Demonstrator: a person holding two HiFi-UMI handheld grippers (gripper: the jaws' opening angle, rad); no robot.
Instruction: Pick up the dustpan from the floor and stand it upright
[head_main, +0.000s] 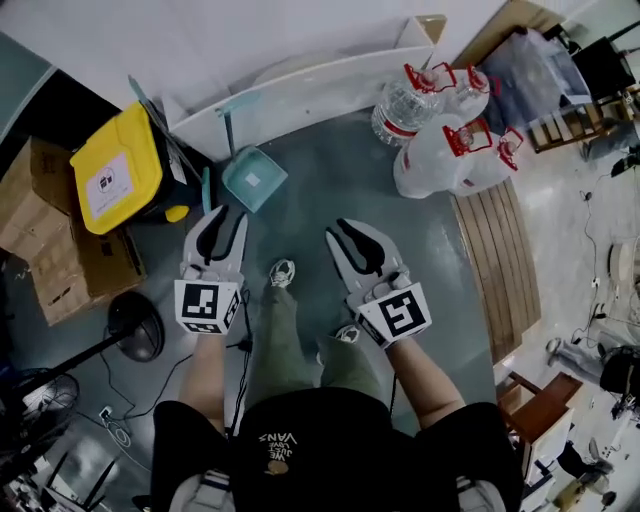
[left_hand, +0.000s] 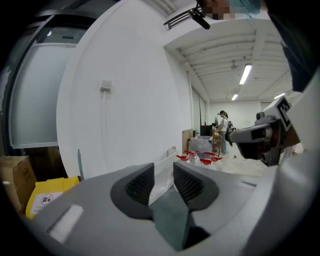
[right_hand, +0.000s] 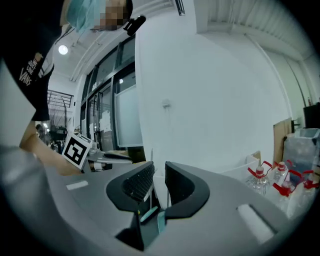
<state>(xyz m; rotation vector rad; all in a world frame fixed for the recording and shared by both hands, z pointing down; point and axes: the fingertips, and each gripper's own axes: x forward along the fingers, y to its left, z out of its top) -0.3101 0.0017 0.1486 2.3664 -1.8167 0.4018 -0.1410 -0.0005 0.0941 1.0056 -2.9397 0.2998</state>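
**A:** Where's the dustpan?

**B:** The teal dustpan (head_main: 252, 178) stands on the grey floor (head_main: 330, 180), handle up, near the foot of the white wall (head_main: 200, 40) and just beside the yellow bin (head_main: 118, 170).

**A:** And the grippers?

**B:** The left gripper (head_main: 222, 232) and right gripper (head_main: 355, 240) are held clear of it. Both have their jaws apart, clamping nothing.

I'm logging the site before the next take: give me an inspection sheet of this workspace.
Surface: grey-green floor.
Job's things: teal dustpan on the floor, handle toward the white wall; no gripper touches it.
Clutter: yellow bin, cardboard boxes, water bottles, fan base.
Grippers: left gripper and right gripper open, nothing between the jaws.
Cables: thin cable by the fan base.
Surroundings: wooden slats at right.
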